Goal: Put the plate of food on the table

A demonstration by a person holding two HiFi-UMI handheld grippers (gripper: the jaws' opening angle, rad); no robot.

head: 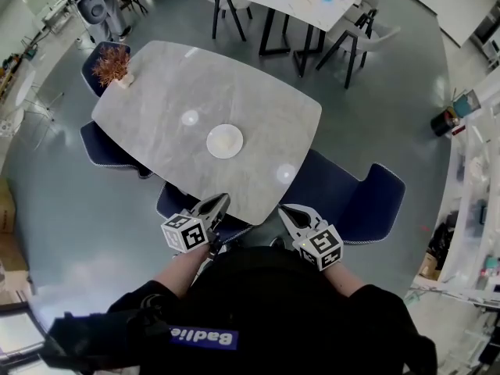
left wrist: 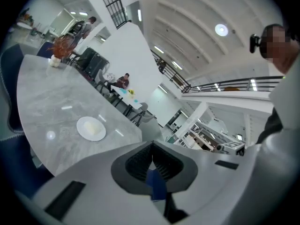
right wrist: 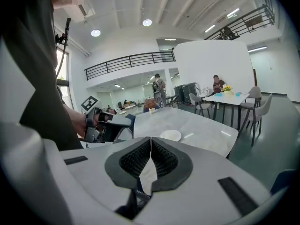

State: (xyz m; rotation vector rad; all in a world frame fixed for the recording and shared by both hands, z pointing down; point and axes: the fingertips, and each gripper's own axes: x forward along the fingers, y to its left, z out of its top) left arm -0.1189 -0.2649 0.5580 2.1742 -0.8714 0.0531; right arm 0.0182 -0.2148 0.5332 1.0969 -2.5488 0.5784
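Plate of food [head: 225,141] sits flat on the grey bench [head: 156,108], about mid-top, well apart from both grippers. Left gripper [head: 219,205] and right gripper [head: 286,212] are held close to the person's body off the bench's near edge; on both, the jaws are pressed together with nothing between them. Placing looks done. The plate is probably stiff ceramic, breakable, with a smooth, slippery rim. If it is re-gripped, pinch the near rim and keep it level so the food doesn't slide.
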